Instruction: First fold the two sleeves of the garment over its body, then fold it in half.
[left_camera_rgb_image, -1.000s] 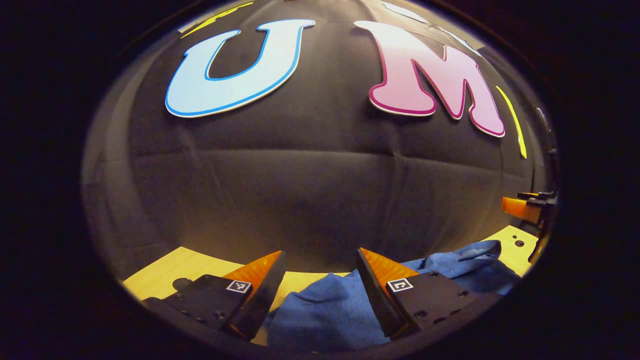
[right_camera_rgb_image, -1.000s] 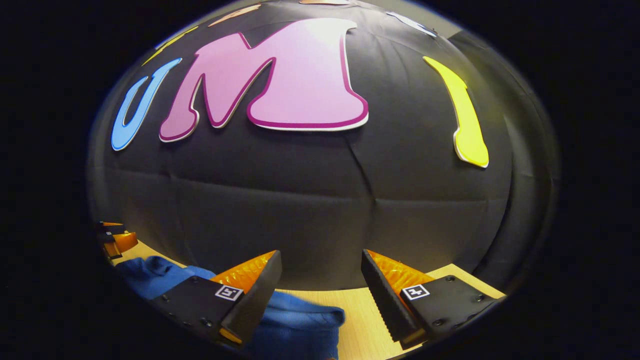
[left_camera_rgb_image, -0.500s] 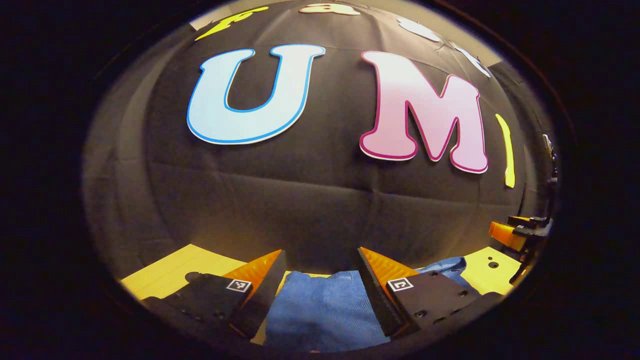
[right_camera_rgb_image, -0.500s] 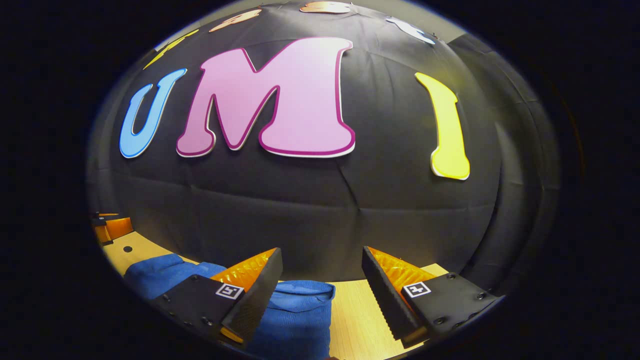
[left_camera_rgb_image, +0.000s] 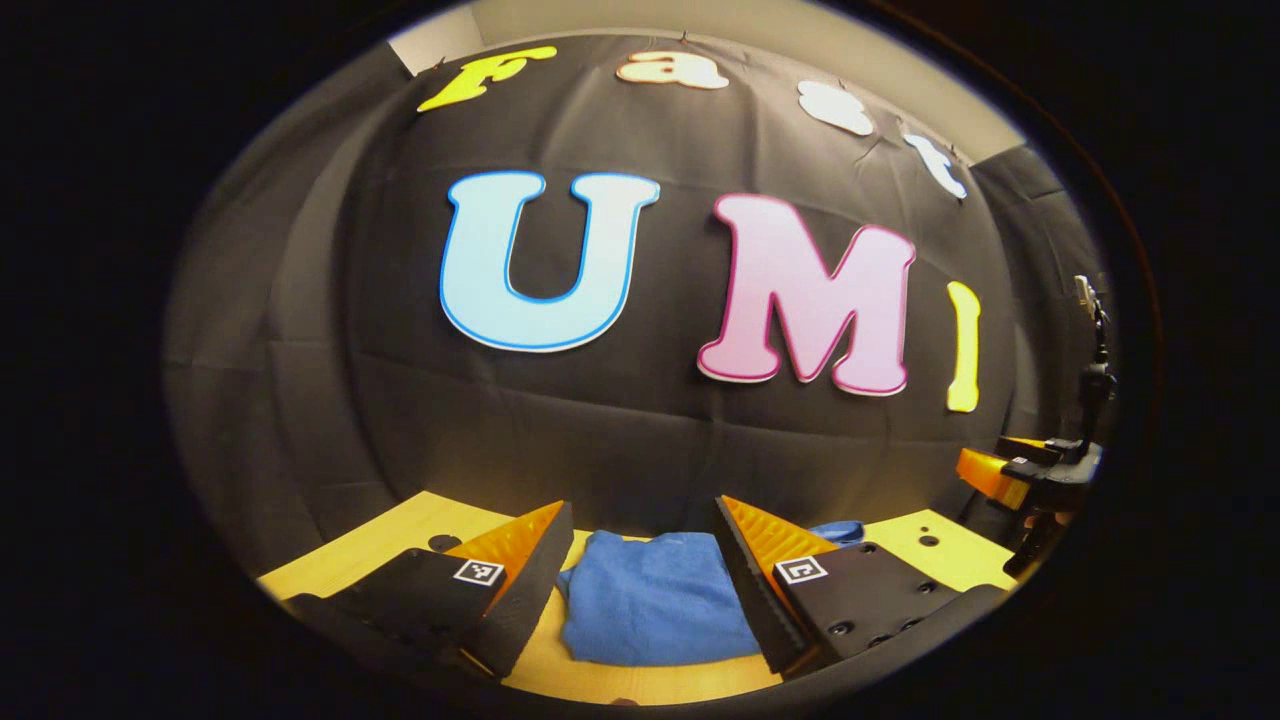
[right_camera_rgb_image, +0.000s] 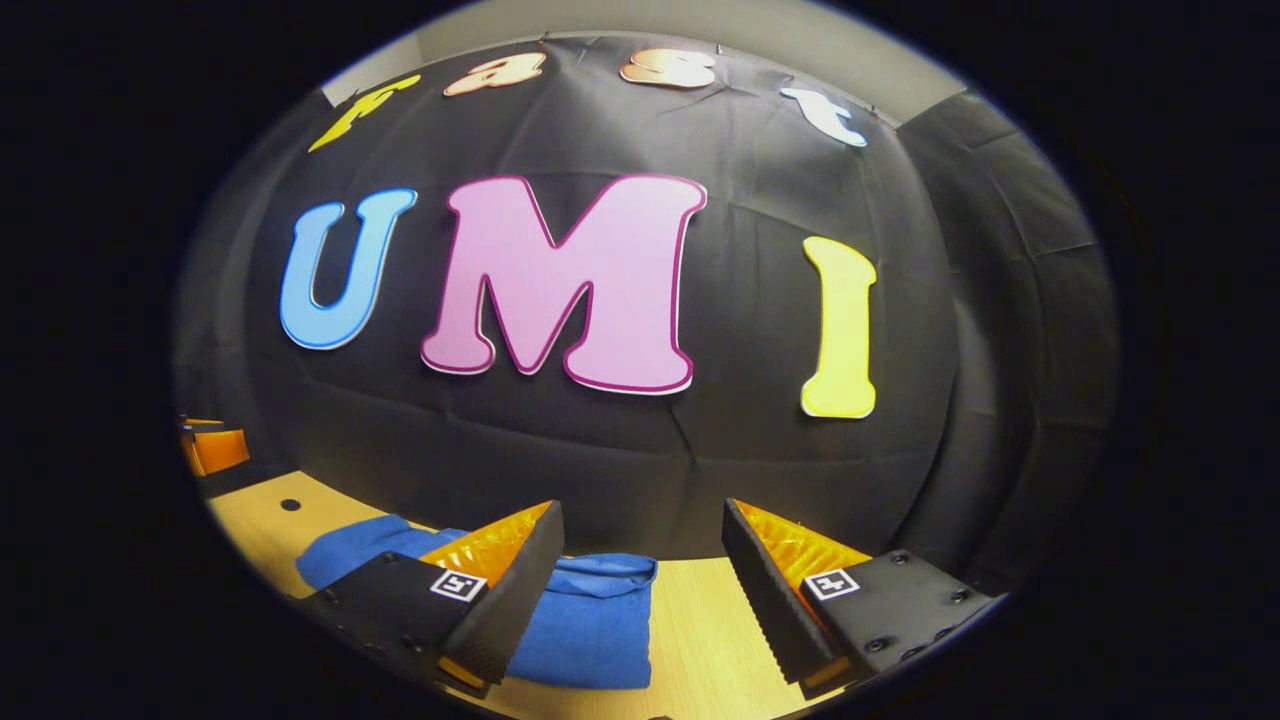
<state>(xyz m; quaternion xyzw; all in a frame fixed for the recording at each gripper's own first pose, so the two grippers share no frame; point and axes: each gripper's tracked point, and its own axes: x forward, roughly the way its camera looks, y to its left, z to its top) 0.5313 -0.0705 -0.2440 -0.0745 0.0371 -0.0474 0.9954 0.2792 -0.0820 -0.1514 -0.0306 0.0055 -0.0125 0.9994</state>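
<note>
The blue garment (left_camera_rgb_image: 650, 605) lies as a compact folded bundle on the wooden table (left_camera_rgb_image: 900, 545), at about six o'clock in the left gripper view and seven o'clock in the right gripper view. The left gripper (left_camera_rgb_image: 640, 575) and the right gripper (right_camera_rgb_image: 640, 580) both stand wide, holding nothing. I judge the folding done; all that's left is to draw clear without snagging the cloth. Behind the table hangs the booth's black cloth wall (right_camera_rgb_image: 620, 450).
</note>
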